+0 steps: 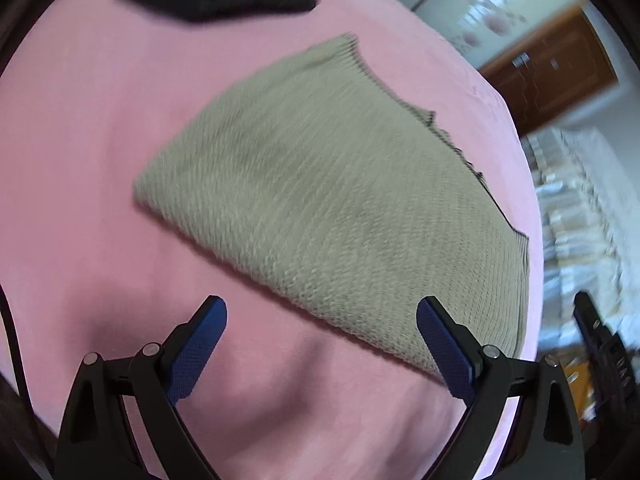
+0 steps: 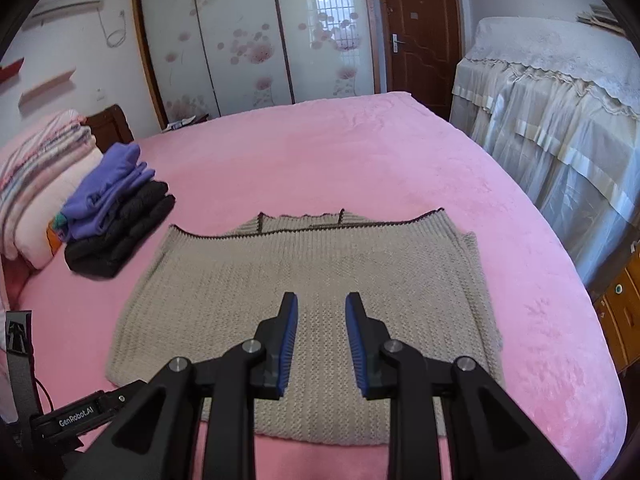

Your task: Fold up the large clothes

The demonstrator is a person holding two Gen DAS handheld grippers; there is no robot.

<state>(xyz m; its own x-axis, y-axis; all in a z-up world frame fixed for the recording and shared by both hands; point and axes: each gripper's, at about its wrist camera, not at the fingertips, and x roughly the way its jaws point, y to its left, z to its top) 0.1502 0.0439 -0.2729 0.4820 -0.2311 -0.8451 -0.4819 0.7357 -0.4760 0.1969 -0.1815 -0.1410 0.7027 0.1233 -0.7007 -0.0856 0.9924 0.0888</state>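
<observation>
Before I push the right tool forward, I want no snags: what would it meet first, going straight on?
Most likely the knit sweater, lying flat right beyond the right tool. Nothing else shows between them, though depth is unclear.

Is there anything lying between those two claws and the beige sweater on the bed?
Nothing visible. The right gripper hangs open above the beige sweater; the left gripper is open at its near edge, only pink blanket beneath it.

From my seat, the pink bed (image 2: 360, 152) lies bare beyond the folded knit sweater (image 2: 304, 280) and along its right side. On the left, a stack of folded clothes (image 2: 116, 216) sits near the sweater, narrowing that lane.
</observation>
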